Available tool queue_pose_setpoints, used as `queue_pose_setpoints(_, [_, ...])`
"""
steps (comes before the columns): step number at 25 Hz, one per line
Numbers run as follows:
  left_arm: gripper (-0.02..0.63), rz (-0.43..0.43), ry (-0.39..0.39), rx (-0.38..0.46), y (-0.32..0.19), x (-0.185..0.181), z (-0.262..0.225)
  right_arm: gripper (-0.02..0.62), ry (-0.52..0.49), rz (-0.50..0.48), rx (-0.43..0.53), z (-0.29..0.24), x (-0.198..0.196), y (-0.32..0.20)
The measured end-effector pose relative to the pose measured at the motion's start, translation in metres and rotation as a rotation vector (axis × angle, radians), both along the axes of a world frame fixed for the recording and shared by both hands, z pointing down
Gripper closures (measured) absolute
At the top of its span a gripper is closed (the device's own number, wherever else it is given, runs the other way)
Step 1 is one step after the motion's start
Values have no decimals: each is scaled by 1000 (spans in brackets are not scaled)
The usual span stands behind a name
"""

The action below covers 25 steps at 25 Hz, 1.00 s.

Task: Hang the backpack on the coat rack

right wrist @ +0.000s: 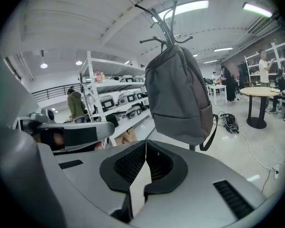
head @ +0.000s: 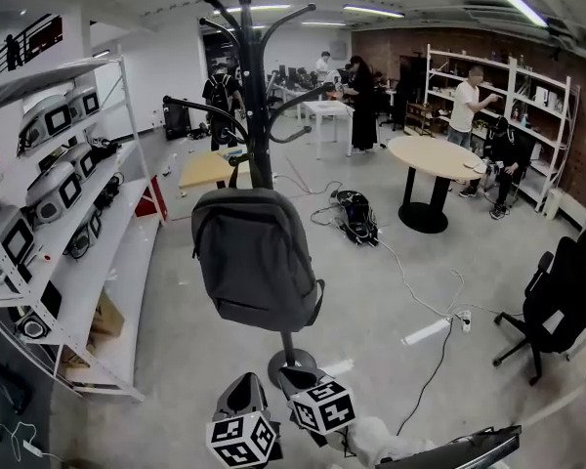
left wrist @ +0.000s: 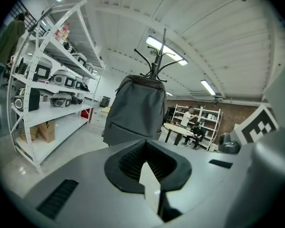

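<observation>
Partly, coat rack pole (head: 253, 96) behind backpack (head: 254, 257)

On your left stands a white shelf rack (head: 127, 262) loaded with grey devices (head: 54, 189). Far right you see a round table (head: 432, 154), a black bag (head: 355, 215) lying left of it; near right, an office chair (head: 564, 296).

The grey floor (head: 371, 311) carries nearly everything here. In the middle the black coat rack (head: 258, 115) stands on its round foot, and the grey backpack (head: 254, 257) hangs from it, clear of the ground. Farther off to the right a black bag (head: 355, 216) lies on the floor, with a white cable (head: 420, 296) trailing nearer to a power strip (head: 463, 319). Along the left a white shelf unit (head: 127, 262) holds rows of devices (head: 54, 189) and, low down, a cardboard box (head: 105, 316). A round table (head: 435, 156) stands at the far right.
</observation>
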<state>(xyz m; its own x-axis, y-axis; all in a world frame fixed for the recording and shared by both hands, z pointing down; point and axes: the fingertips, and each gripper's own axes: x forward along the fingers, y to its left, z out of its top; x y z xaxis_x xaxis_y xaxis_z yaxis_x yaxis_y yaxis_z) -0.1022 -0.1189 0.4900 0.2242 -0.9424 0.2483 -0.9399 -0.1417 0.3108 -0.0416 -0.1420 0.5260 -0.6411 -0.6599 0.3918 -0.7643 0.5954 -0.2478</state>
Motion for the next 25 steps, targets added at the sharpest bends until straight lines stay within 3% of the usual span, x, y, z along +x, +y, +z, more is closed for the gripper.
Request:
queue_pose_setpoints(8, [603,7,-12,16,-6,7,-6,583,16,-18,42,-6,1,-1])
queue_pose_setpoints(25, [603,41,-13,3,-3,24,-3,583,15,9,15,1,21,3])
